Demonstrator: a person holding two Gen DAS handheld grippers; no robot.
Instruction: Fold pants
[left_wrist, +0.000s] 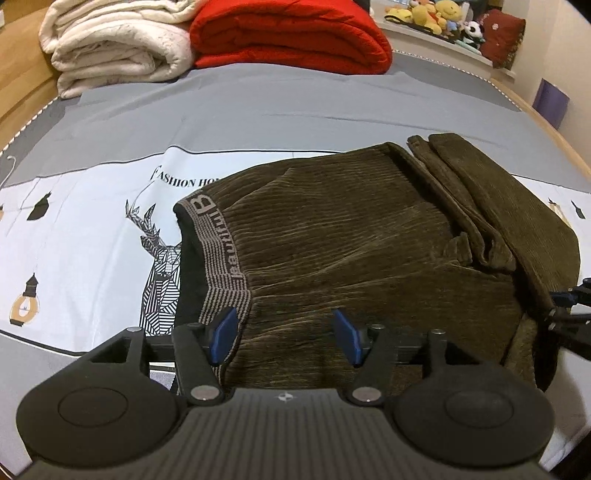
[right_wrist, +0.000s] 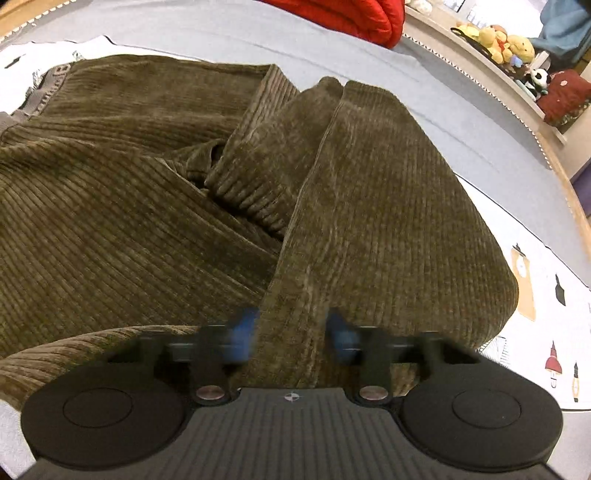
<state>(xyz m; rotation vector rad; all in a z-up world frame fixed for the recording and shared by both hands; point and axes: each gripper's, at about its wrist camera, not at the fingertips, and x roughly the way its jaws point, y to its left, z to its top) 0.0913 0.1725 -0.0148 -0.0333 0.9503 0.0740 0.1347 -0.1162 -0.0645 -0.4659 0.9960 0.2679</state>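
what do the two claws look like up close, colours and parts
Both look alike. The left claw has blue pads on black linkage arms with silver pivot pins, over a ribbed dark grey body flanked by two round black discs, with a small crosshair mark at the centre. The right claw shows the same build, its blue pads blurred. No hands or sleeves show.

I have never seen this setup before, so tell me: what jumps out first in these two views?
The olive corduroy pants dominate, lying half folded on the printed bed sheet, striped waistband toward the left. The right gripper has a fold of the pant leg between its blurred blue pads; the left gripper hovers open over the waist end. Behind sit a red quilt and a cream blanket.
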